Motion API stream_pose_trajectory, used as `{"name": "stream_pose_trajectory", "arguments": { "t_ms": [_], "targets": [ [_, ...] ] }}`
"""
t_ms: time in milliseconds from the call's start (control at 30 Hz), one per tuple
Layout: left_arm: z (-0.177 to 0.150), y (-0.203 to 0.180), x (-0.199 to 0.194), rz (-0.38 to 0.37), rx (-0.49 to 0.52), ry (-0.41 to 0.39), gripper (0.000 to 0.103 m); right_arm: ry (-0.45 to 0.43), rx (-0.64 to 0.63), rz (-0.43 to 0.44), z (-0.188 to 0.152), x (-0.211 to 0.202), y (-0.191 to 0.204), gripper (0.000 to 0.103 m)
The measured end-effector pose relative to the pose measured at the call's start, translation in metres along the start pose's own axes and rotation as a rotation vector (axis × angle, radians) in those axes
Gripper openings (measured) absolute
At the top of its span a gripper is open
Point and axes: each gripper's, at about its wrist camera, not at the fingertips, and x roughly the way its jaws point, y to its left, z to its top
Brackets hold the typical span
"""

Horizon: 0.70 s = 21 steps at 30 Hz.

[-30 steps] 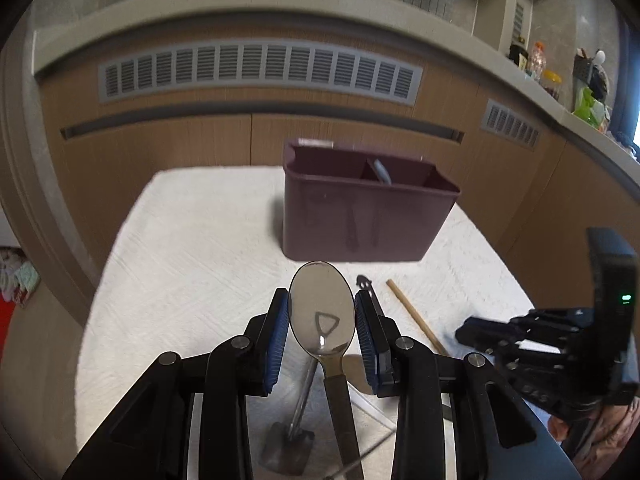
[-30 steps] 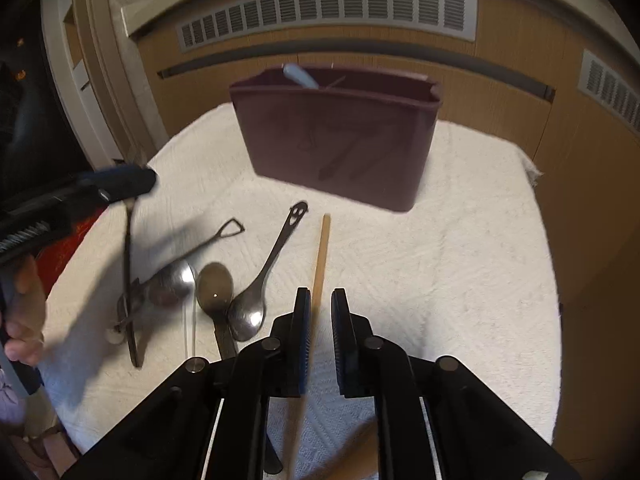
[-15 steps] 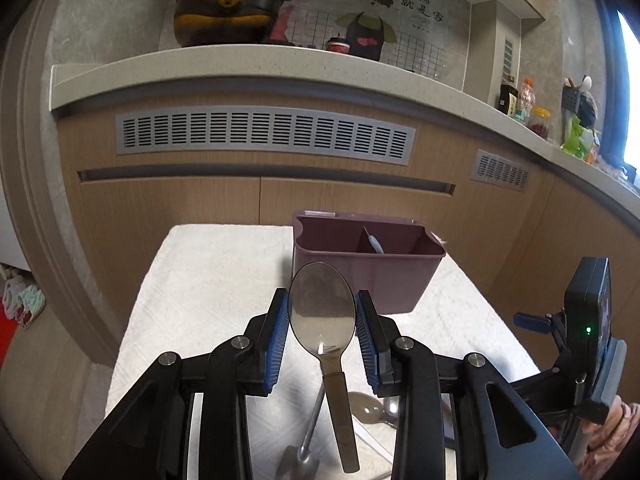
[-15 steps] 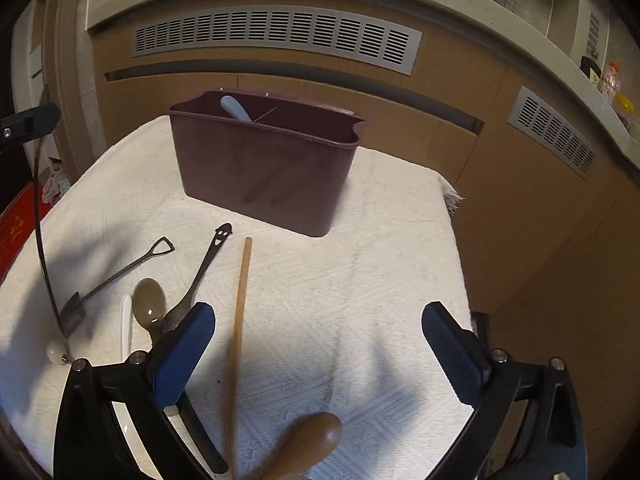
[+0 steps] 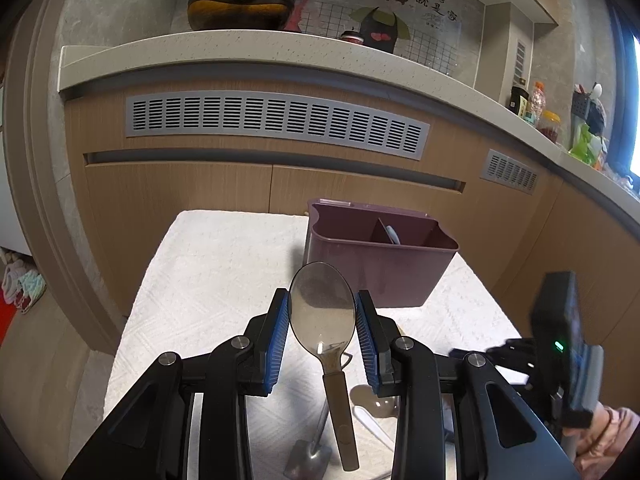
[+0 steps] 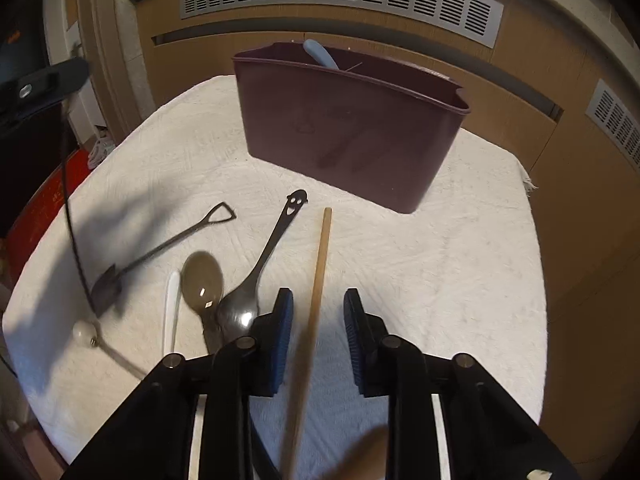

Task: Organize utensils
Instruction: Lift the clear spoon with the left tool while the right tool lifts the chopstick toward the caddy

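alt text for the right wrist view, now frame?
The right gripper has just been closing around a wooden spoon's handle lying on the white cloth, pads not yet touching it. To its left lie four more utensils, including a smiley-handled spoon and a shovel-shaped spoon; beyond stands a maroon caddy.

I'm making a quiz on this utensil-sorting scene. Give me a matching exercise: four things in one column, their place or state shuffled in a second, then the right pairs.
Things:
1. large spoon
2. wooden stick
3. smiley-handled spoon
4. blue utensil

Places or states:
A. standing inside the maroon caddy
B. lying between the right gripper pads, not yet pinched
C. lying loose on the white cloth
D. bowl clamped in the left gripper

Pairs: 1-D, 2-B, 3-C, 4-A
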Motion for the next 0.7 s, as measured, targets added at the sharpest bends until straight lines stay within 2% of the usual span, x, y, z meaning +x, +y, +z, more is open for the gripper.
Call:
{"name": "stream_pose_trajectory", "arguments": {
  "t_ms": [167, 233, 267, 300, 533, 700],
  "targets": [
    [-0.003, 0.004, 0.002, -0.005, -0.01, 0.008, 0.034, 0.09, 0.068, 0.078, 0.007, 0.03, -0.009, 0.014],
    [-0.004, 0.006, 0.005, -0.004, -0.015, 0.016, 0.034, 0.073, 0.062, 0.065, 0.008, 0.032, -0.009, 0.011],
    [-0.005, 0.007, 0.006, -0.003, -0.017, 0.02, 0.034, 0.069, 0.049, 0.051, 0.009, 0.031, -0.007, 0.005],
    [-0.006, 0.007, 0.006, -0.002, -0.02, 0.023, 0.034, 0.067, 0.046, 0.045, 0.009, 0.03, -0.007, 0.005],
    [-0.008, 0.002, 0.004, -0.021, -0.022, 0.031, 0.034, -0.073, 0.119, 0.098, 0.002, -0.031, -0.024, 0.005],
    [-0.002, -0.013, -0.004, -0.036, 0.008, 0.009, 0.034, -0.194, 0.141, 0.076, -0.005, -0.075, -0.028, 0.005]
  ]
}}
